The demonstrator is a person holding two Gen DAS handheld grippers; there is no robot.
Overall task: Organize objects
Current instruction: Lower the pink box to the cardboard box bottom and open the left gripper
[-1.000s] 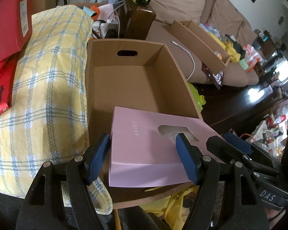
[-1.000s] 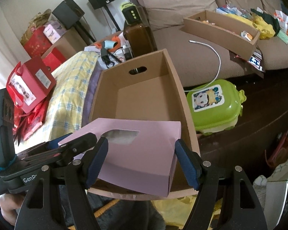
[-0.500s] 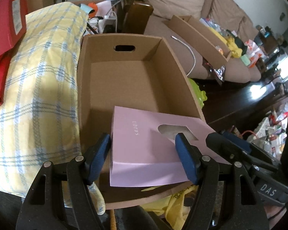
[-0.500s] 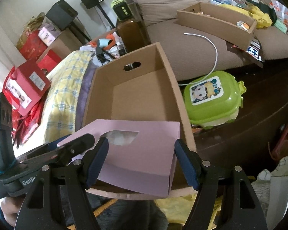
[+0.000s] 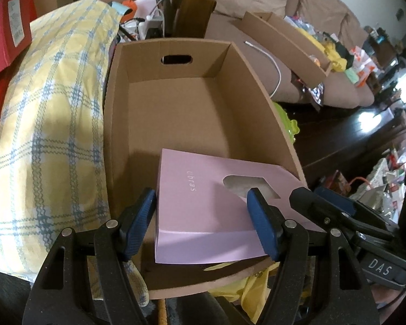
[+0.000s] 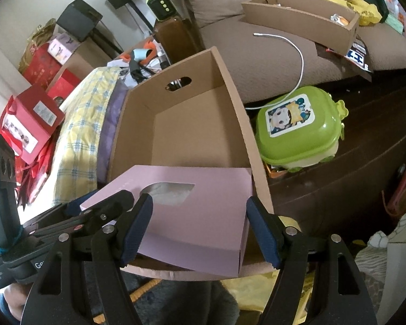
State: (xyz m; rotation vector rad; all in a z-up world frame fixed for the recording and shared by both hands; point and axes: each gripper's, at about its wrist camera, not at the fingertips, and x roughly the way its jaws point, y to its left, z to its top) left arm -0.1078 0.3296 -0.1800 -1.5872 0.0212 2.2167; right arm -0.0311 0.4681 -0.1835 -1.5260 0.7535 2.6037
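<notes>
Nearest: left gripper (image 5: 201,223) and right gripper (image 6: 200,228), both approx. two-thirds spread, jaws straddling the pink ubras box (image 5: 203,211) from opposite ends. Left pads look to touch its sides; right gripper's right pad shows a slim gap, so can't tell if it truly clamps. The pink box sits at the near end of the big cardboard box (image 5: 121,140), tilted, over the near wall. Step, I'd say: lowering it in. Next move needs it set flat on the floor, then both grippers spread and lifted off. The big box is otherwise empty. Beyond: green kids' case (image 6: 297,124) w/ lid down, contents hidden; shallow cardboard tray (image 6: 303,21) on the sofa (image 6: 270,62) w/ small items, too small to name.
</notes>
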